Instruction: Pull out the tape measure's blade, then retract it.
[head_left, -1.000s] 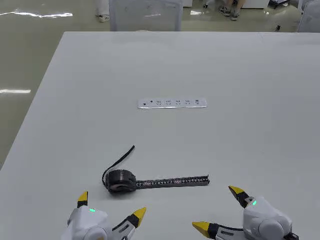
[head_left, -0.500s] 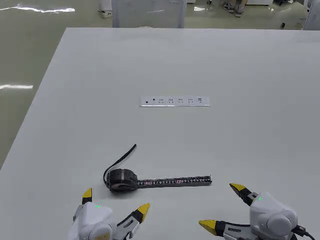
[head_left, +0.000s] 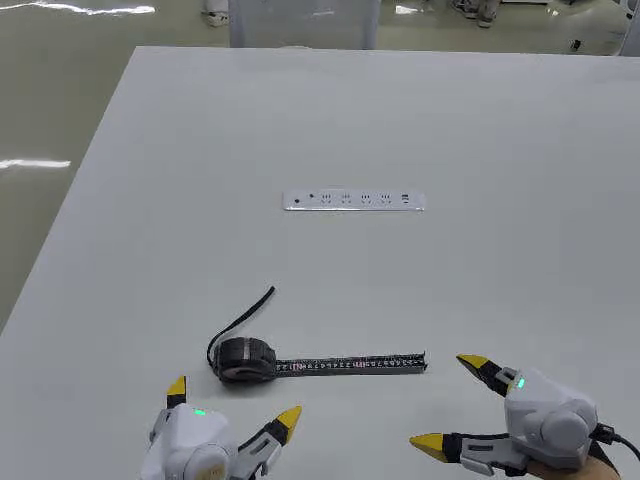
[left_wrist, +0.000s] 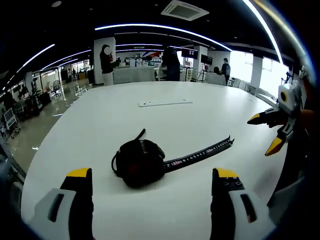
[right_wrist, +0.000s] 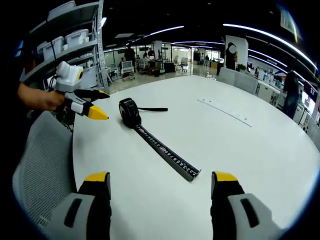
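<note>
"Head view: where's the black round tape measure (head_left: 243, 359)?"
"On the white tabletop (head_left: 420, 110), with its dark blade (head_left: 352, 365) drawn out flat to the right. Left tongs (head_left: 233, 398) are near the body and right tongs (head_left: 447, 401) near the blade's end, neither touching."
"Left gripper view?"
"Tongs spread wide, empty; tape measure just ahead."
"Right gripper view?"
"Wide too, empty; blade's end ahead, white power strip (right_wrist: 225, 111) beyond."

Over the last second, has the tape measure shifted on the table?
No. The tape measure keeps the same spacing from the power strip, and its blade reaches just as far out. Only the head view itself has shifted slightly.
</note>
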